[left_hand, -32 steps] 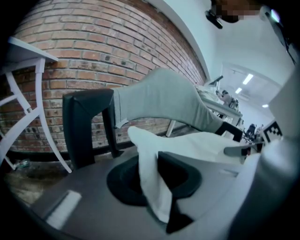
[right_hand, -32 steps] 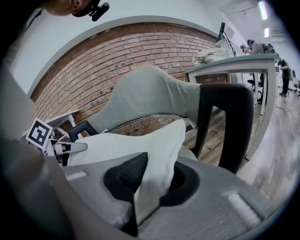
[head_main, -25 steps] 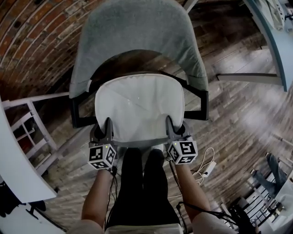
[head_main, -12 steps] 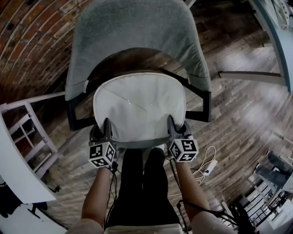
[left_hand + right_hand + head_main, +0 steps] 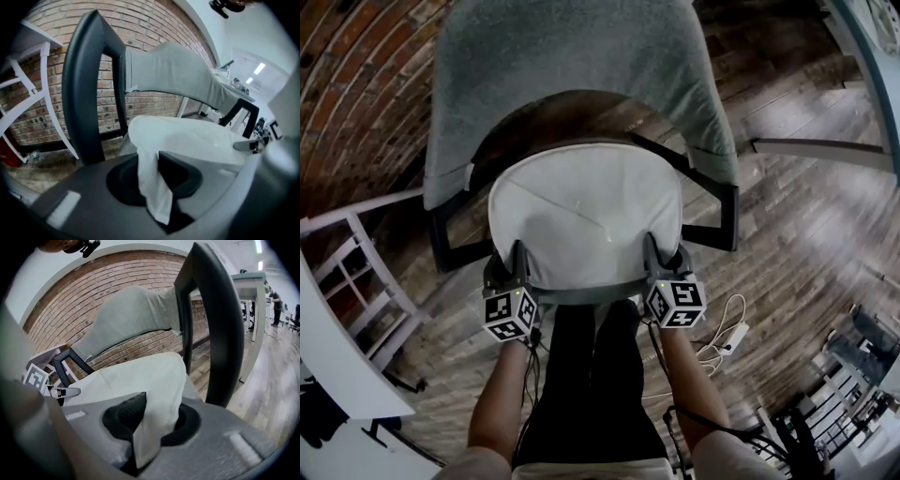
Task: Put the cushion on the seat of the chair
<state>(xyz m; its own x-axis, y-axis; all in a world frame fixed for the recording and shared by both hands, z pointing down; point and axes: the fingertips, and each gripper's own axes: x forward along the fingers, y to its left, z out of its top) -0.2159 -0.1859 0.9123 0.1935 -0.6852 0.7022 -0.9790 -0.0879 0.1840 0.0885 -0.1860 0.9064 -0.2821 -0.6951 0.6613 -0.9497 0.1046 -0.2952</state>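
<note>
A white cushion (image 5: 586, 220) lies across the seat of a black-framed chair (image 5: 727, 211) whose backrest wears a grey cover (image 5: 572, 56). My left gripper (image 5: 520, 258) holds the cushion's front left corner and my right gripper (image 5: 652, 253) the front right corner. In the left gripper view, a fold of the cushion (image 5: 187, 140) hangs pinched between the jaws of the left gripper (image 5: 157, 183). The right gripper view shows the same: the cushion (image 5: 136, 378) is caught in the right gripper (image 5: 150, 423). Both pairs of jaws are opening slowly, with fabric still between them.
A white slatted frame (image 5: 356, 262) stands to the left of the chair, against a brick wall (image 5: 347, 66). A white table (image 5: 862, 84) is at the upper right. Cables and a power strip (image 5: 727, 342) lie on the wooden floor by the person's legs (image 5: 591, 375).
Both grippers have sunk a little with the cushion's front corners, and the cushion has come down flatter on the seat.
</note>
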